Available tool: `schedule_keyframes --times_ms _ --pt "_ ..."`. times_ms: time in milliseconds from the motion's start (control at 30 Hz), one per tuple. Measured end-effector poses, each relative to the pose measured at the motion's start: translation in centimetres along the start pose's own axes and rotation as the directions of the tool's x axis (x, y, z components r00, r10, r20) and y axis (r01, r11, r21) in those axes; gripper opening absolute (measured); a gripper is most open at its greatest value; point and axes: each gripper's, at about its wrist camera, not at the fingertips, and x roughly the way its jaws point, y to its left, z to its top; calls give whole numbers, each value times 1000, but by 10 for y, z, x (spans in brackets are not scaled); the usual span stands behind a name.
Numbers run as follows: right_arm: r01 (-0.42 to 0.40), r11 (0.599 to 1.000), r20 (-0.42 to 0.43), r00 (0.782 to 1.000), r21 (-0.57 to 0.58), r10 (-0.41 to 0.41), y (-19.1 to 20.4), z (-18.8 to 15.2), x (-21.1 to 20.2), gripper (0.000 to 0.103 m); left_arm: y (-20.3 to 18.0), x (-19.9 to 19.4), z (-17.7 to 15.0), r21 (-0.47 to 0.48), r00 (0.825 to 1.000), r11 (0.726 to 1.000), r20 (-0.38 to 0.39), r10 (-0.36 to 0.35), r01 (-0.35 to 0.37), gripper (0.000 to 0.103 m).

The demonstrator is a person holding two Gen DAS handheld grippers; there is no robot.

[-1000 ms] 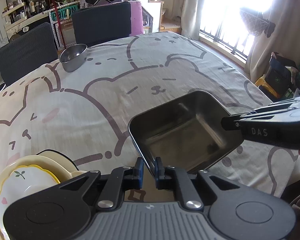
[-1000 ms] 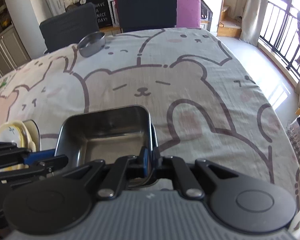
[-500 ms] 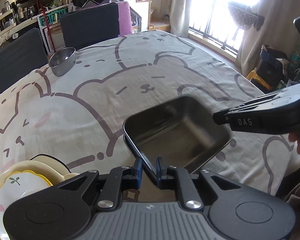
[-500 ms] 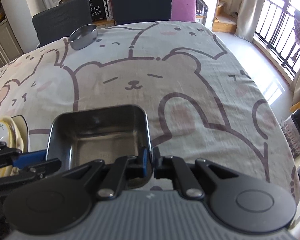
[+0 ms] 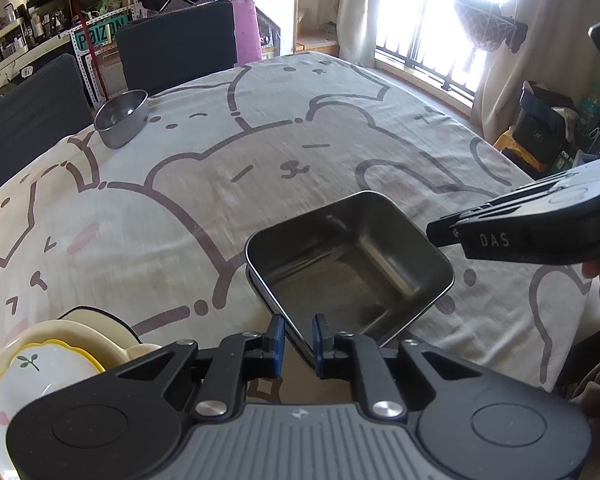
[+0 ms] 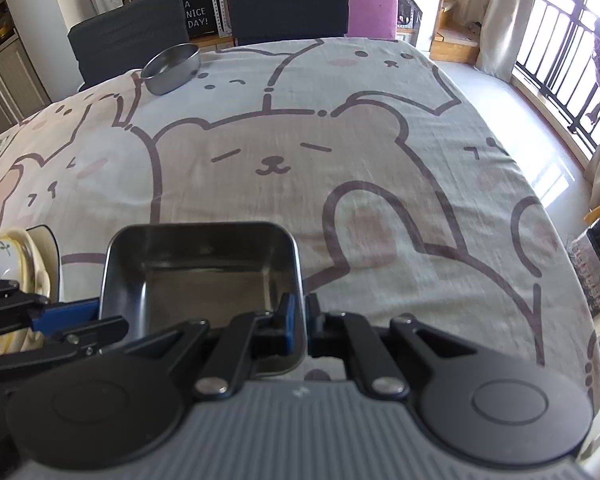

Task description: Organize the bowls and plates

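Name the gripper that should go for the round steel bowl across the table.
Left, probably. The left gripper has its jaws loose around the rim of the square tray, so it can leave freely; the right gripper is shut on the tray wall. The round bowl also lies far left.

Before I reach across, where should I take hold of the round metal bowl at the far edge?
Grip the round metal bowl by its thin upright wall at the rim, one finger inside and one outside, coming from above on the near side. It stands upright and open, alone on the tablecloth.
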Motion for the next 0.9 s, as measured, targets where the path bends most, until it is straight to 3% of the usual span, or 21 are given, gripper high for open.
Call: schedule_keyframes --times_ms 233,667,900 --pt "-10 1000 -8 1000 4 10 -1 0 1 7 6 3 0 -17 999 1000 -20 26 -27 17" --pt "-25 1000 -21 999 -4 25 1 -2 1 8 11 4 -1 -40 999 999 -33 8 -10 18" --pt "-36 999 -16 999 -8 36 -1 -4 -3 12 12 2 -1 -48 999 999 -38 8 -10 29"
